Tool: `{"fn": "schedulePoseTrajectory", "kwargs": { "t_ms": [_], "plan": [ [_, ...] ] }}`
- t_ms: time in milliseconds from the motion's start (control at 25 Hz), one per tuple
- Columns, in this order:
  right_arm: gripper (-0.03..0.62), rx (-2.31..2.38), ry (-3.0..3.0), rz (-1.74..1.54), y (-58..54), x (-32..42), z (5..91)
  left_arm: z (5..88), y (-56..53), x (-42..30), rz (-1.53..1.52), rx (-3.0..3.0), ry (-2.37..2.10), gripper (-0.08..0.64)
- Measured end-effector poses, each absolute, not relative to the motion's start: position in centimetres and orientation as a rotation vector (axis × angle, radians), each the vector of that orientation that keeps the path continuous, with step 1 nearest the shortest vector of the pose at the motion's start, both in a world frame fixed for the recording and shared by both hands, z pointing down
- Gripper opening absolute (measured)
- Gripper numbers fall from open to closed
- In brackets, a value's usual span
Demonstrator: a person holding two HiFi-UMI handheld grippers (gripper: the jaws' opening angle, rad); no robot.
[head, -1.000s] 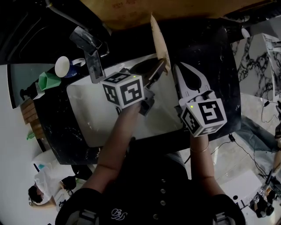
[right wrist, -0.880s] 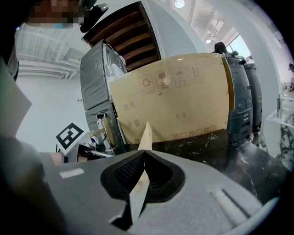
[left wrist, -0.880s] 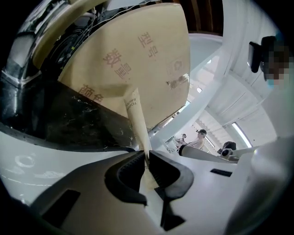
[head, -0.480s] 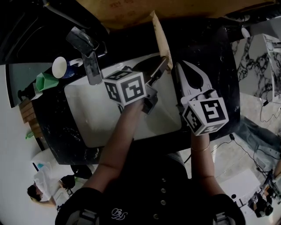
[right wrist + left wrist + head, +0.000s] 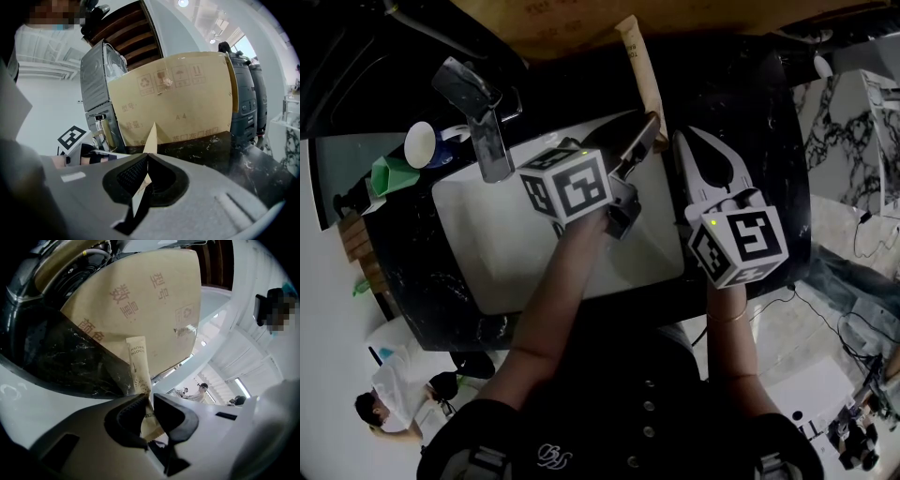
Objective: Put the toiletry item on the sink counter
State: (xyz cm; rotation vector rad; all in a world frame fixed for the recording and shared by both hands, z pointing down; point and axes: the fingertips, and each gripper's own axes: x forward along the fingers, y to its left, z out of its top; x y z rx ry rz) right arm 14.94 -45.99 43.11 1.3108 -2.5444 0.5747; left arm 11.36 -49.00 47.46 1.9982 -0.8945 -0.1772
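The toiletry item is a long tan toothbrush packet. It stands out over the back of the black marble sink counter. In the left gripper view the packet runs up from between the jaws, and my left gripper is shut on its lower end. In the head view that gripper reaches across the white basin. My right gripper sits close beside it on the right. In its own view the right gripper is shut, with the packet edge-on between the tips.
A chrome faucet stands at the basin's back left, with a white cup and a green item beside it. A large cardboard box leans behind the counter. People stand in the room beyond.
Both grippers and the packet keep almost the same pose; the left gripper has crept slightly toward the back of the counter.
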Motion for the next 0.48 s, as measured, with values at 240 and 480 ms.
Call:
{"fn": "schedulePoseTrajectory", "kwargs": {
  "t_ms": [240,480],
  "plan": [
    [0.005,1.298,-2.549,0.574,-45.8,14.7,43.2,47.2,-48.6,11.7,-0.17,2.005,-0.872,0.052],
    [0.005,1.301,-2.551,0.575,-45.6,14.7,42.9,46.3,-48.6,12.6,-0.198,2.02,-0.831,0.066]
  ]
}}
